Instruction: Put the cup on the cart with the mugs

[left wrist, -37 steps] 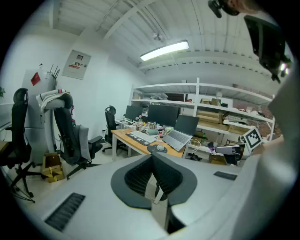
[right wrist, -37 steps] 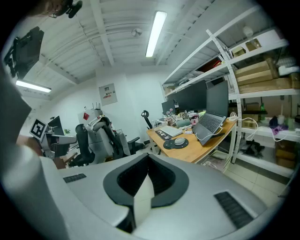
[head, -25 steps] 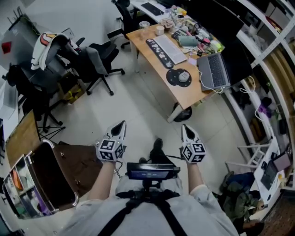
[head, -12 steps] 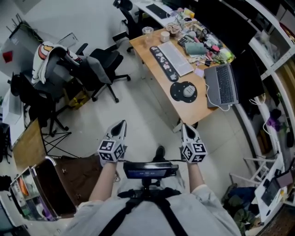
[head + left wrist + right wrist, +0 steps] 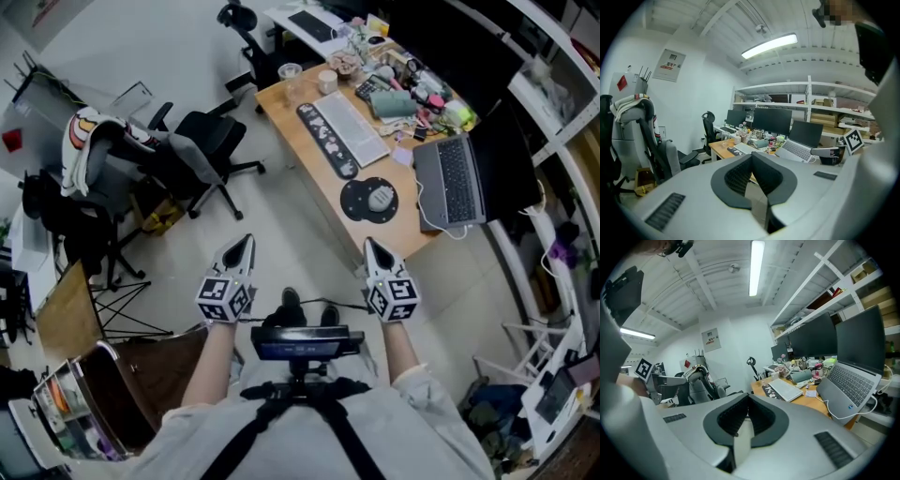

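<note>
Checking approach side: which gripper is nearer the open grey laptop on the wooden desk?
Right. In the head view the right gripper is beside the wooden desk, below-left of the open grey laptop; the left gripper is farther left, over the floor.

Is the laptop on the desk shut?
No, the laptop on the desk is open, with its keyboard showing in the head view.
</note>
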The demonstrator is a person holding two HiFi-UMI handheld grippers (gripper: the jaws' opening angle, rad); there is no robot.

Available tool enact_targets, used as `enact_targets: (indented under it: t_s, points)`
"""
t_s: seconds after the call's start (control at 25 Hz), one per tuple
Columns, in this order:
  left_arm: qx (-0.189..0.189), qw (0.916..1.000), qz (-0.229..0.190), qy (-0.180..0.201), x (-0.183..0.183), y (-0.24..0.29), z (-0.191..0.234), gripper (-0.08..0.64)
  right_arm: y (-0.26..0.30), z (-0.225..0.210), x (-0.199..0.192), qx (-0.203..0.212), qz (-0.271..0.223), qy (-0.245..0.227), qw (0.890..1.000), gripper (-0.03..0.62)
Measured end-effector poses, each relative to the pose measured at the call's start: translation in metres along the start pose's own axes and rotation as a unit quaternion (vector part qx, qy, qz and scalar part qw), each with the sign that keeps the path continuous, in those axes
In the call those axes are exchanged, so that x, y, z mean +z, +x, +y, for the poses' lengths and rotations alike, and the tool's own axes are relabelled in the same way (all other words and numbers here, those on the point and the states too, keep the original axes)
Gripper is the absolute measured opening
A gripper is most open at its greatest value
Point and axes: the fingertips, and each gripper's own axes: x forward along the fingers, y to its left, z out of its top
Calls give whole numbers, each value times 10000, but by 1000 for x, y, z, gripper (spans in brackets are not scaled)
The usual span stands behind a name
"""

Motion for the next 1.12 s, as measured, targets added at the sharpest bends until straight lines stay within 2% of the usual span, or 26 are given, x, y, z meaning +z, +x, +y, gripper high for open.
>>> enact_targets:
  t_s: [0.12, 0.48, 0.72, 1.08, 1.12]
  points:
    - [-112, 9998, 87, 101, 5, 19, 5, 2, 19, -5, 4, -1, 91, 18, 10000, 5]
    - [-546, 9983, 124, 175, 36, 104, 44, 2, 106, -26, 48, -397, 127, -72, 9991, 5]
    - [-880, 9956, 143, 278, 62, 163, 85, 3, 191, -31, 80, -634, 256, -255, 9973, 5]
    - [-1402, 9898, 119, 214, 91, 231, 145, 2, 325, -42, 116, -1066, 665, -378, 9914, 9]
    - [-1439, 9893, 122, 219, 94, 239, 151, 3, 341, -45, 118, -1109, 719, -395, 9904, 33]
